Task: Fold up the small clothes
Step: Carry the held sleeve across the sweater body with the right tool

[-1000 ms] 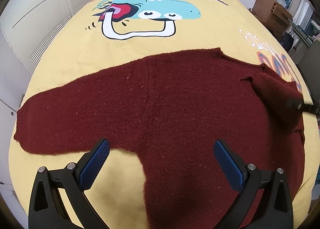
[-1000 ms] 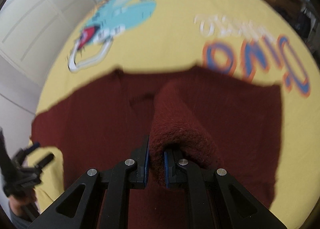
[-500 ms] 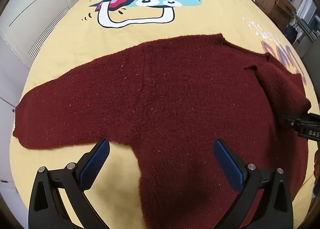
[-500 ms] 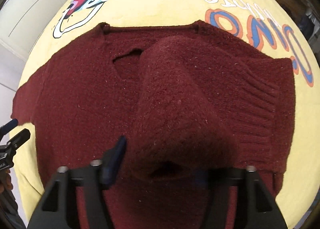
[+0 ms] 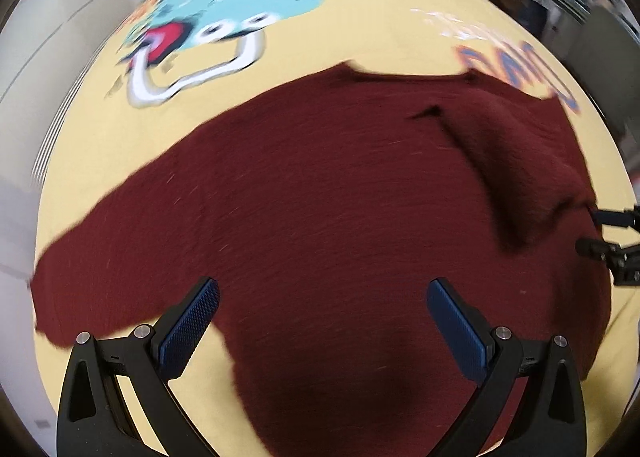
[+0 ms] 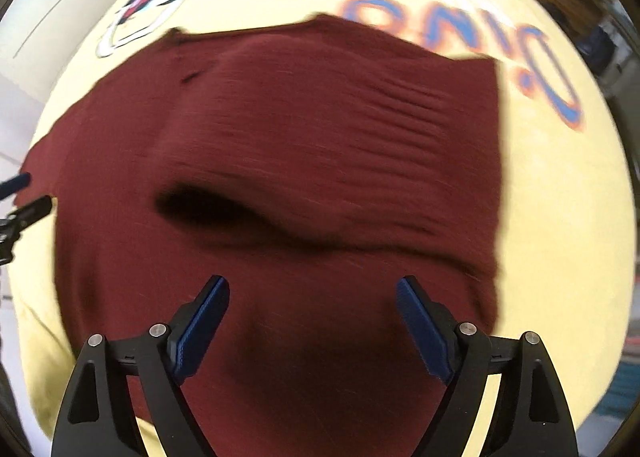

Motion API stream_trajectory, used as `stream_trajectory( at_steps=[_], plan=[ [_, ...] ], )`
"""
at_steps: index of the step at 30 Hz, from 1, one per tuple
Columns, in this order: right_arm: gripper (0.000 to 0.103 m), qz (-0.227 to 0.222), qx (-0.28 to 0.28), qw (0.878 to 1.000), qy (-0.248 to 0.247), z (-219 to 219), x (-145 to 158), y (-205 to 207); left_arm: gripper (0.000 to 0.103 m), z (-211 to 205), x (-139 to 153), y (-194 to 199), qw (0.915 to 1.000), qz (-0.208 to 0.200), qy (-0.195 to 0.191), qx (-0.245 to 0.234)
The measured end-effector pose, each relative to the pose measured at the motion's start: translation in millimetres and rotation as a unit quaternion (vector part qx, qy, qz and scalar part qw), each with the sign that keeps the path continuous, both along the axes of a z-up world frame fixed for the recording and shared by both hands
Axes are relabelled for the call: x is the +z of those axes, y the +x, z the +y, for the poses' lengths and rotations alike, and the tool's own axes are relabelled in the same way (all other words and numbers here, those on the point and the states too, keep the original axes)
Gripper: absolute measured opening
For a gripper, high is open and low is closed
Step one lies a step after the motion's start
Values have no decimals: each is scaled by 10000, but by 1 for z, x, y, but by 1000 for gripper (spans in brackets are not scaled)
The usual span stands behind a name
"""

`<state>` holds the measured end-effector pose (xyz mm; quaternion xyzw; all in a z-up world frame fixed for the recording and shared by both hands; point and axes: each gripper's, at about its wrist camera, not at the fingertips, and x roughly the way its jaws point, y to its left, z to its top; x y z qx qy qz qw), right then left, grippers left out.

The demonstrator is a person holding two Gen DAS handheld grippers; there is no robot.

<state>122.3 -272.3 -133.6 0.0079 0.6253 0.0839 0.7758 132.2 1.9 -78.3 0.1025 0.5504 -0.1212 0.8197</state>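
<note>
While both of my tools hung above the bed (image 5: 100,161), the dark red sweater (image 5: 320,197) lay spread on the yellow dinosaur bedspread (image 6: 560,185), body towards me and neckline at the far side. My left tool (image 5: 322,327) was wide open with nothing between its blue pads (image 5: 188,331), poised over the lower body of the knit. My right tool (image 6: 312,321) was equally spread and empty, just short of the folded-in right sleeve (image 6: 320,145), which lay across the chest with its cuff opening gaping towards me.

I judged the sweater to be soft, thick and fuzzy, fairly light, limp enough to sag from any single pinch, yet grippy rather than slick. It would bunch instead of sliding, so I reckoned lifting clear would serve better than dragging. The left sleeve (image 5: 120,241) lay stretched out flat towards the bed's left edge, and its cuff end looked the natural place to take hold, pinching both layers.

Motion blur smeared both views, so I could not be sure how flat the folded sleeve sat. Bare bedspread showed beyond the neckline and on the right side, giving room to work; the left cuff sat near the mattress edge, leaving less margin there.
</note>
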Motion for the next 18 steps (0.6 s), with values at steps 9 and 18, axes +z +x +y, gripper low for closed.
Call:
stream_trajectory(
  at_steps=[9, 18],
  plan=[
    [87, 111, -756, 9969, 201, -73, -11, -27, 102, -125, 21, -10, 9870, -428, 241, -1528],
    [87, 134, -963, 9946, 366, -111, -17, -39, 102, -210, -22, -9, 9586, -327, 1190, -2567]
  ],
)
